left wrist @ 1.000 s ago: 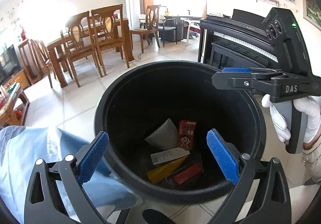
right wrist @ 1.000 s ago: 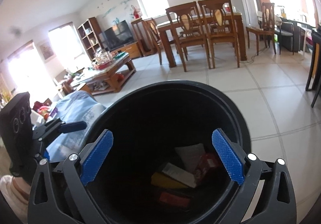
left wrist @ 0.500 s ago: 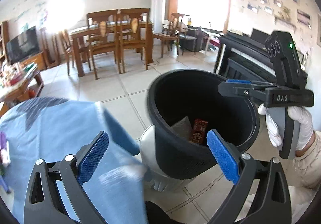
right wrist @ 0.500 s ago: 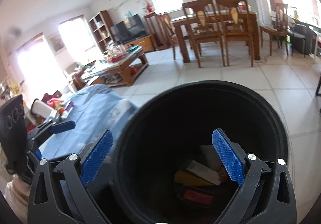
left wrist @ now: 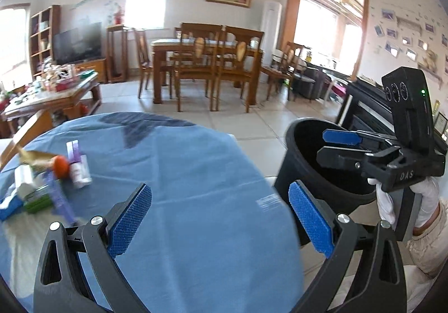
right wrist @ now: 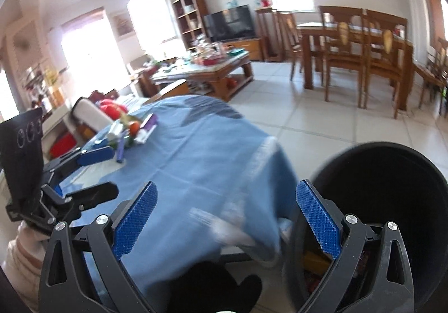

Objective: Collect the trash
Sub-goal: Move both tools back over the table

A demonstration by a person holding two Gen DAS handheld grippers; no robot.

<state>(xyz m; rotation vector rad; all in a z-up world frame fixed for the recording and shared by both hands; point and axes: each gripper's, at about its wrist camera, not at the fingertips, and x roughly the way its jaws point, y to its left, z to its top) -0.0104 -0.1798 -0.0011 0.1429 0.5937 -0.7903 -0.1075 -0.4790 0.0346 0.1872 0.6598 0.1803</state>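
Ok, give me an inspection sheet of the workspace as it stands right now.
Surface: round table under a blue cloth, mostly bare.
Job's things: pile of wrappers, small boxes and an orange round item at the table's far left edge; black round bin on the floor to the right, some trash visible at its bottom.
Clutter: nothing seen beyond the pile.
Grippers: left gripper over the cloth, jaws open, empty; right gripper between the table edge and the bin, jaws open, empty.
Cables: nothing seen.
Surroundings: tiled floor, wooden dining table with chairs, cluttered wooden coffee table.
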